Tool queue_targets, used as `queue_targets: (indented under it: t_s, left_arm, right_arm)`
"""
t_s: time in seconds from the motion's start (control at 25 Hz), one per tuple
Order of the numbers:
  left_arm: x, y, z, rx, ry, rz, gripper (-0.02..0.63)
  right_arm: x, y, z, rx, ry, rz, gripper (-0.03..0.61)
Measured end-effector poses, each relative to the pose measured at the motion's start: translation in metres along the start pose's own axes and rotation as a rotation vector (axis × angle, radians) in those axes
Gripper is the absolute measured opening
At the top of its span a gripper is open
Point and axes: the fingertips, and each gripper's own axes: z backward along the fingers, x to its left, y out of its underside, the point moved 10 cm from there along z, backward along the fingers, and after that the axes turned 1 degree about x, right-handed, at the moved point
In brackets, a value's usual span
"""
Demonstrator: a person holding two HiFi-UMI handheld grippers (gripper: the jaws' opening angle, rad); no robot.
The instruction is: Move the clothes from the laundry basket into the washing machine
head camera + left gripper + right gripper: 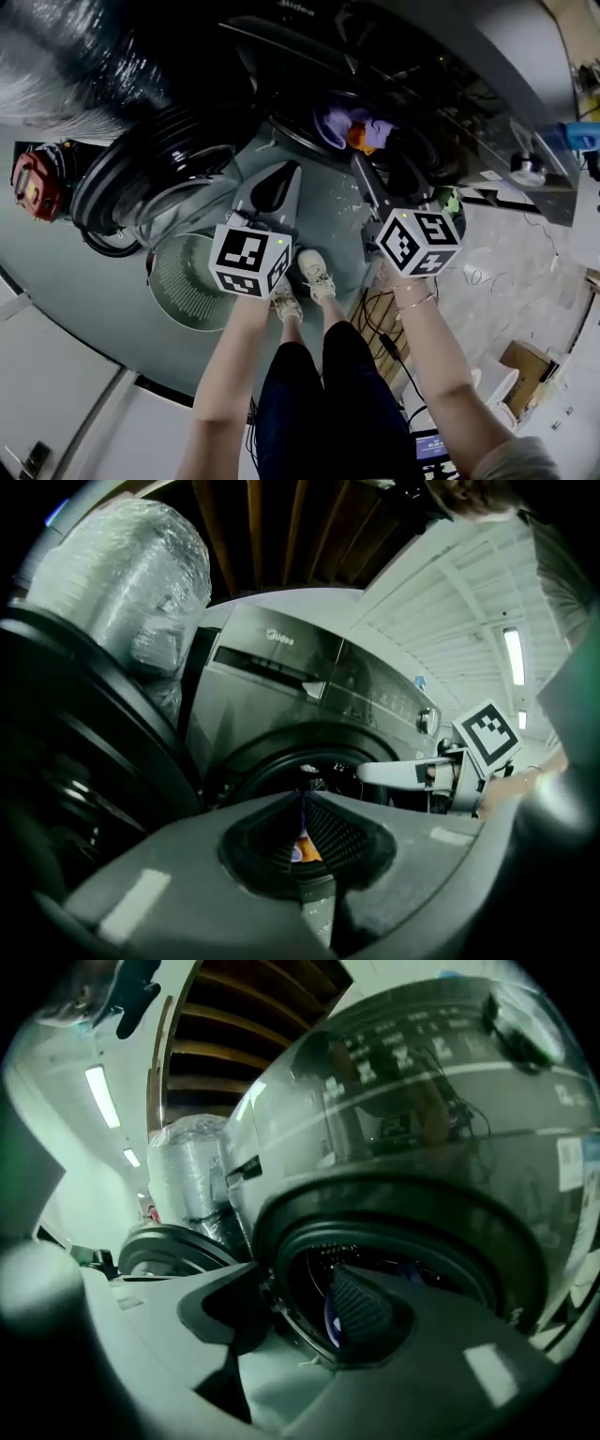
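Forearms [234,375] carry both grippers in the head view. The laundry basket [187,281] sits below the left gripper [274,187], and purple and orange clothes [354,127] lie in the washing machine [450,84] drum ahead of the right gripper [380,183]. Left gripper view: jaws clenched together, empty. Right gripper view: jaws released, apart — nothing between, drum straight ahead.
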Motion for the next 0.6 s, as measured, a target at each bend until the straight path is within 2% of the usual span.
queue_targets:
  t_s: [0.04, 0.16, 0.28, 0.36, 0.48, 0.6]
  left_arm:
    - [-0.005, -0.011, 0.011, 0.0, -0.003, 0.006, 0.011]
    - [-0.016, -0.048, 0.04, 0.007, -0.008, 0.019, 0.011]
    - [-0.029, -0.088, 0.064, -0.008, -0.006, -0.019, 0.011]
    - [-0.041, -0.111, 0.079, -0.021, 0.003, -0.038, 0.011]
    - [-0.058, -0.143, 0.098, -0.062, 0.025, -0.048, 0.011]
    - [-0.076, -0.168, 0.118, -0.097, 0.054, -0.056, 0.001]
  right_arm:
    - [0.007, -0.01, 0.011, -0.003, -0.012, -0.005, 0.252]
    - [0.027, -0.041, 0.039, -0.019, -0.069, 0.002, 0.19]
    - [0.045, -0.074, 0.066, -0.063, -0.111, 0.015, 0.113]
    - [0.056, -0.095, 0.088, -0.103, -0.131, 0.03, 0.027]
    - [0.074, -0.123, 0.114, -0.146, -0.186, 0.046, 0.025]
    - [0.094, -0.146, 0.132, -0.135, -0.255, 0.066, 0.025]
